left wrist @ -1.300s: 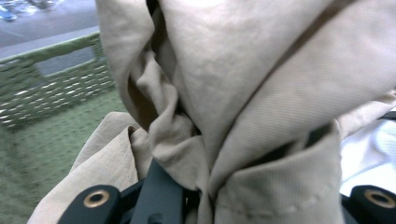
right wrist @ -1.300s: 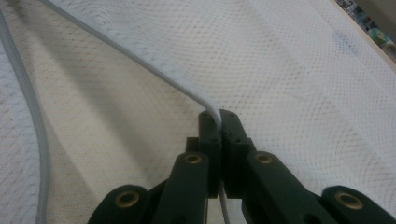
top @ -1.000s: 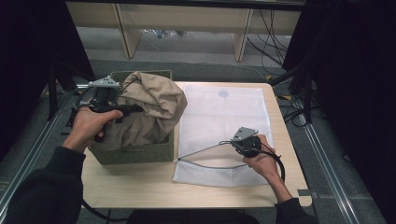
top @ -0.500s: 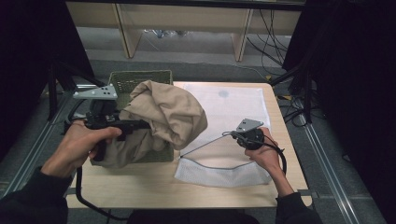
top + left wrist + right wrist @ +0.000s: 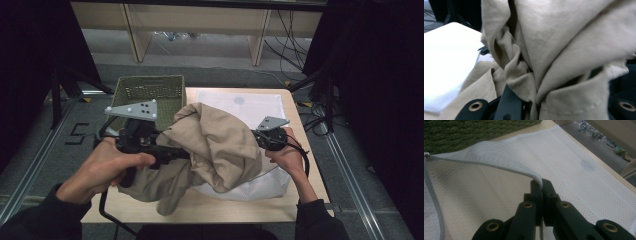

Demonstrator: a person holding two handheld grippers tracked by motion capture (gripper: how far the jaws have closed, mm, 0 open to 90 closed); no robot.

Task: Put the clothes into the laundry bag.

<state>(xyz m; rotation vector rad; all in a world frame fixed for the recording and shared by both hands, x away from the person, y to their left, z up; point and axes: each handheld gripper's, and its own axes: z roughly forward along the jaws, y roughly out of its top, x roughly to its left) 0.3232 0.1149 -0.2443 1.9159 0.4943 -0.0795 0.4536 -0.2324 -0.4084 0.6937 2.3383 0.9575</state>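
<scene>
The tan garment (image 5: 220, 150) hangs bunched in the air over the middle of the table (image 5: 260, 210), its folds draped across the white mesh laundry bag (image 5: 260, 107) that lies flat on the tabletop, with the green basket (image 5: 150, 90) just behind on the left. The left gripper (image 5: 182, 152) has its jaws clamped on a thick gather of that cloth. The right gripper (image 5: 541, 185) has its jaws pressed together on the bag's upper edge, holding it raised off the lower layer.

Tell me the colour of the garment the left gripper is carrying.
Beige, a plain tan garment, seen best in the left gripper view.
</scene>
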